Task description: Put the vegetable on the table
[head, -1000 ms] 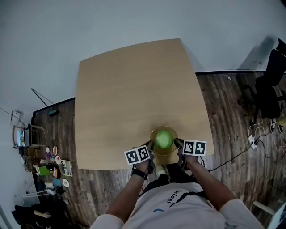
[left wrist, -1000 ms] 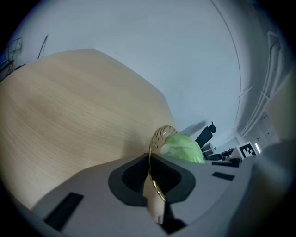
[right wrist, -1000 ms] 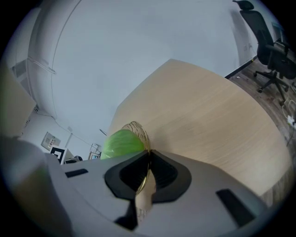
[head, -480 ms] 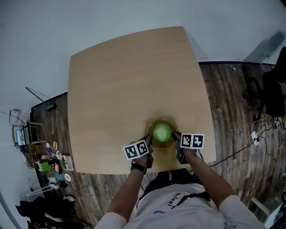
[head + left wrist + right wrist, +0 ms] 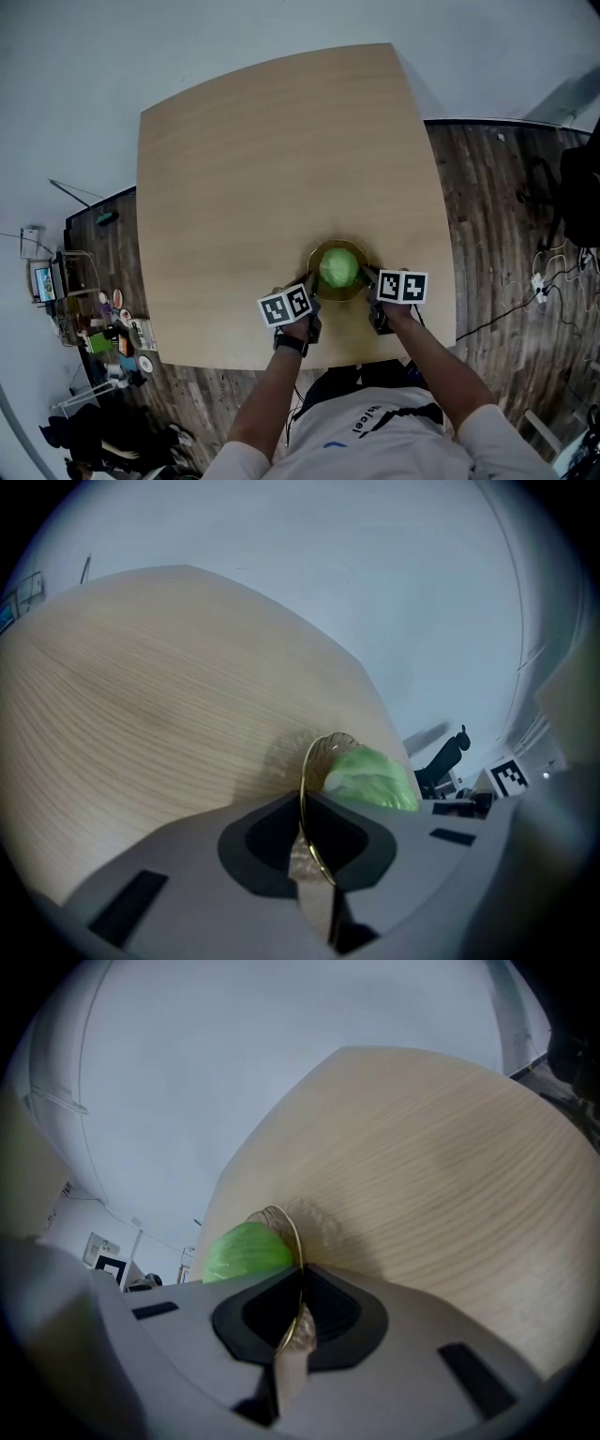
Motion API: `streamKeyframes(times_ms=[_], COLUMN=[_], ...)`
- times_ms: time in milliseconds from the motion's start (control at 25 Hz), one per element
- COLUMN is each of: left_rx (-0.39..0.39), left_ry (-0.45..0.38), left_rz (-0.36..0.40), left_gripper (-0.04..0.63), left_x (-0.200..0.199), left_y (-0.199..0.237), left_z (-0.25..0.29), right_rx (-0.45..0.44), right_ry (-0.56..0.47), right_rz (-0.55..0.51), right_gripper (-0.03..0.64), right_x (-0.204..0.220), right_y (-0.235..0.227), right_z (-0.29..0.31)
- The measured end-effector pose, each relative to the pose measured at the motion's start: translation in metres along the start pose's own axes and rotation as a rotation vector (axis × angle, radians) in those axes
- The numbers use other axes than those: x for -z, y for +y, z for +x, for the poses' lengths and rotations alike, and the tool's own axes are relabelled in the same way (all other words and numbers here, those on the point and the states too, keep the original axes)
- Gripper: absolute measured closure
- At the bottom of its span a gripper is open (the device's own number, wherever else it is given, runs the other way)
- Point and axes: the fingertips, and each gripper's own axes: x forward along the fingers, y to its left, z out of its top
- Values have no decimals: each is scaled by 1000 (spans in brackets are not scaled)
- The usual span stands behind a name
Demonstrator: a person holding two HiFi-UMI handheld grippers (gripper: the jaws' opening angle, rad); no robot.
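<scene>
A round green cabbage (image 5: pixel 339 268) lies in a gold wire basket (image 5: pixel 320 286) over the near part of the wooden table (image 5: pixel 253 178). My left gripper (image 5: pixel 312 293) is shut on the basket's left rim, and my right gripper (image 5: pixel 368 288) is shut on its right rim. In the left gripper view the gold rim (image 5: pixel 307 803) runs between the jaws, with the cabbage (image 5: pixel 371 780) just past it. The right gripper view shows the basket rim (image 5: pixel 296 1241) pinched the same way, the cabbage (image 5: pixel 246 1250) to its left.
The table's near edge (image 5: pixel 309 358) lies just under my hands. Dark wood floor surrounds it, with clutter at the lower left (image 5: pixel 112 342), cables at the right (image 5: pixel 525 300) and a black chair (image 5: pixel 579 192) at the far right.
The basket with the cabbage has moved a little farther over the table, away from its near edge, held by both grippers throughout.
</scene>
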Motion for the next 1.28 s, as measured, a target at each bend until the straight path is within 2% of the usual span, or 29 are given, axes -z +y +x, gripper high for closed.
streamKeyframes(times_ms=[240,520,680,960,1120,1280], left_rx=[-28,-14,-6,-28,8,87], left_ry=[2,-4,-28,-103,-152,-191], left_rz=[25,39,29,51,83,110], left_gripper=[571,560,533,534,535,558], left_x=[-3,-4,-10,-20,-19,-13], left_y=[3,3,4,-9,-32,-57], left_z=[6,4,-9,-34,-56,-82], right_rx=[1,-3,7,66,70,41], right_ry=[-9,10,8,-47,-73,-109], right_rz=[-18,-94,-141,-258,-322,-371], right_gripper=[594,592,591,589,591,595], right_x=[-5,-5,-7,-21,-17,0], right_y=[-2,-2,-1,6,26,52], right_z=[5,6,-3,-33,-51,-70])
